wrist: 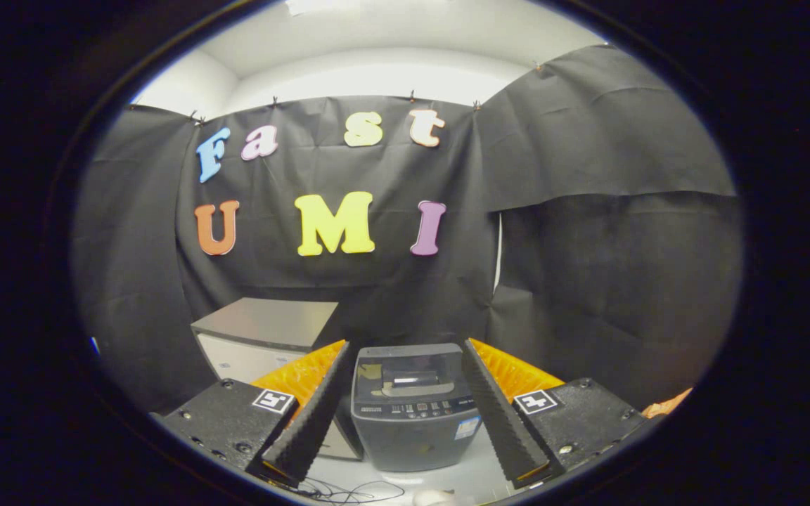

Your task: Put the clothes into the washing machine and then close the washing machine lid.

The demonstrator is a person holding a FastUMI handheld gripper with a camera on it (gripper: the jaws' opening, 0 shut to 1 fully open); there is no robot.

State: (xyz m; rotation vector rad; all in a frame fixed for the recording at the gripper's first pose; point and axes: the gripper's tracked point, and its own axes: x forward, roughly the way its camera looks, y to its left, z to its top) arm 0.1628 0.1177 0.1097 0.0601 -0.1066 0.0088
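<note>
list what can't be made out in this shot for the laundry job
- Washing machine drum: gripper view, lid down, inside hidden.
- Control panel markings: too small to tell.
- Orange thing beyond one finger of the open tool: cut off, unidentifiable.
- Pale object on the floor before the machine: cut off.
- Grey cabinet: partly hidden behind a finger.

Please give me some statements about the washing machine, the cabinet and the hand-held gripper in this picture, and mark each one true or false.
1. The hand-held gripper is open, with nothing between its fingers. True.
2. The washing machine stands ahead of the fingers, seen in the gap between them. True.
3. The fingers press on the washing machine's lid. False: they touch nothing and the machine is farther off.
4. A grey-topped cabinet stands beside the washing machine. True.
5. The washing machine is white. False: it is dark grey.
</note>
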